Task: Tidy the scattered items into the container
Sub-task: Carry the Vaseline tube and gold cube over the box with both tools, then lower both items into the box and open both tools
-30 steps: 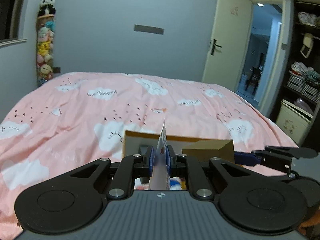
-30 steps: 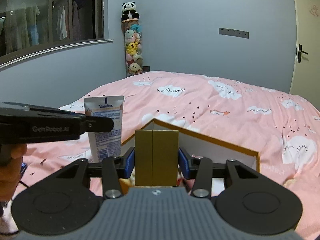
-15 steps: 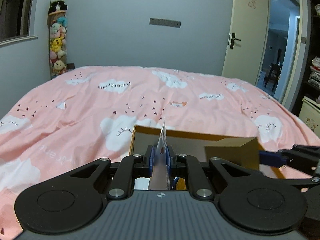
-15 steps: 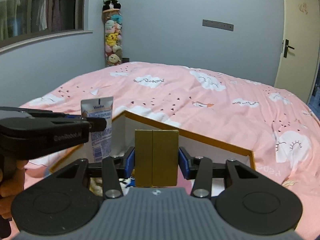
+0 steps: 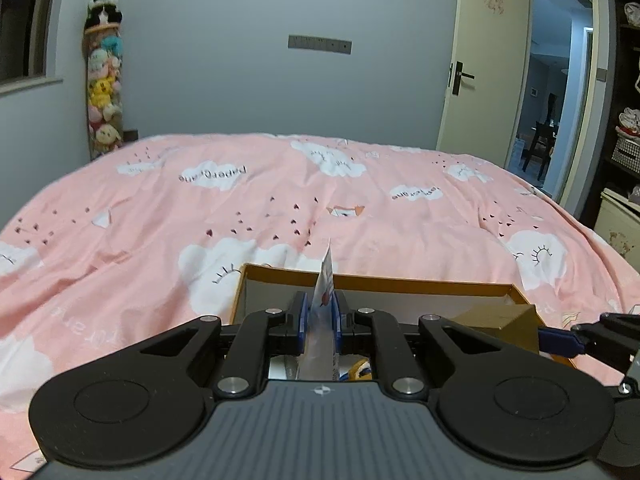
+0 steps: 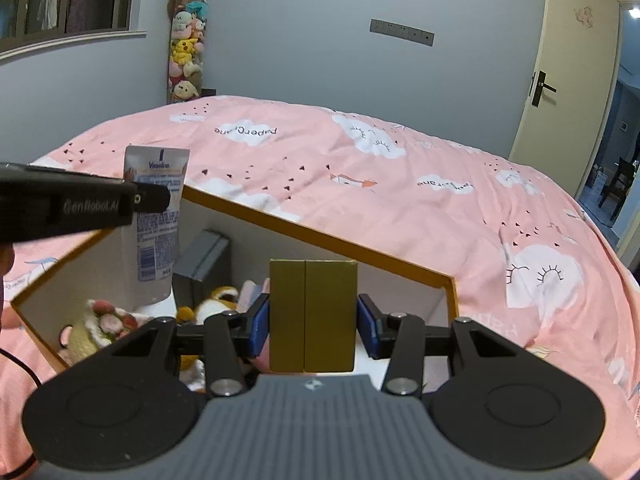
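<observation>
Over the orange-rimmed box (image 6: pixel 320 236) on the pink bed (image 6: pixel 400 168): left gripper (image 5: pixel 320 320) clamped on a Vaseline tube (image 6: pixel 156 224), right gripper (image 6: pixel 313 324) clamped on a gold carton (image 6: pixel 312 316), both poised above the opening. Inside already: plush toys (image 6: pixel 100 320) and a grey case (image 6: pixel 204 260). Judged nearly finished; only releasing these two left.

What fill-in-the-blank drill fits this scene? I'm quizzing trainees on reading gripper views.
1. The left gripper is shut on a ____ tube.
2. The right gripper clamps a small ____-coloured box.
3. Both items hang over the open storage box, which sits on a ____ bedspread.
4. Inside lies a ____ plush and a grey case.

Missing words: Vaseline; gold; pink; yellow
</observation>
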Motion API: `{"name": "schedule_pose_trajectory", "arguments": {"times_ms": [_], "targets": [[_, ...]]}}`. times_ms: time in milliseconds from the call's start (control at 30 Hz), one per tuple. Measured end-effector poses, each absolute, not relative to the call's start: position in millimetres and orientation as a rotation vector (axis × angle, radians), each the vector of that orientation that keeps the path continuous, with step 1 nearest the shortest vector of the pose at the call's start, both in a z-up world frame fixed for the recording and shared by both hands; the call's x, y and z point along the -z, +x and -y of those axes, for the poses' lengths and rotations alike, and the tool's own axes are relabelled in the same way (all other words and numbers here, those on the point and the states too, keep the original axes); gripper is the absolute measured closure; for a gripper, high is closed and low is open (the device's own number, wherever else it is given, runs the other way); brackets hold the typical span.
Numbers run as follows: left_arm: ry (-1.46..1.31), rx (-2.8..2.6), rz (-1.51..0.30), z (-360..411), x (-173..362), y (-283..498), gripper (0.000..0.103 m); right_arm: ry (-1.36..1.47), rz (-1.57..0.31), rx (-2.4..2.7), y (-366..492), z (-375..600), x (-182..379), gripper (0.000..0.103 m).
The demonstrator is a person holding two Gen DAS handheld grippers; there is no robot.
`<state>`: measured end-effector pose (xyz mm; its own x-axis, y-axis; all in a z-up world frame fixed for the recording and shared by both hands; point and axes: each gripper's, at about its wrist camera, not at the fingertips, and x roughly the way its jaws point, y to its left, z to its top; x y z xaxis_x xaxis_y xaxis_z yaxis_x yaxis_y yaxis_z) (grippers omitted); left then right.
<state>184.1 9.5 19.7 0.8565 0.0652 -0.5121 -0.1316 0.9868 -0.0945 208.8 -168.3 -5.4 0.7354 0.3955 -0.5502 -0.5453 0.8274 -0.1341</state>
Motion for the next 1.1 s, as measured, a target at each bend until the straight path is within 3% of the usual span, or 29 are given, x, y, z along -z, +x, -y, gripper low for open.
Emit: {"name": "schedule_pose_trajectory", "arguments": {"times_ms": [433,833,1100], "targets": [[-0.14,-0.096,-0.611,-26,4,200,0.089,-0.316,-0.569,-0.511,219,175,13,0.055],[0.272,-0.226,-0.568,22,12,193,0.089,-0.313,-0.613,-0.508,222,175,24,0.055],[0.112,-0.214,-0.714,-2,18,203,0.088,-0.338,-0.634,-0.488,226,174,29,0.055]]}}
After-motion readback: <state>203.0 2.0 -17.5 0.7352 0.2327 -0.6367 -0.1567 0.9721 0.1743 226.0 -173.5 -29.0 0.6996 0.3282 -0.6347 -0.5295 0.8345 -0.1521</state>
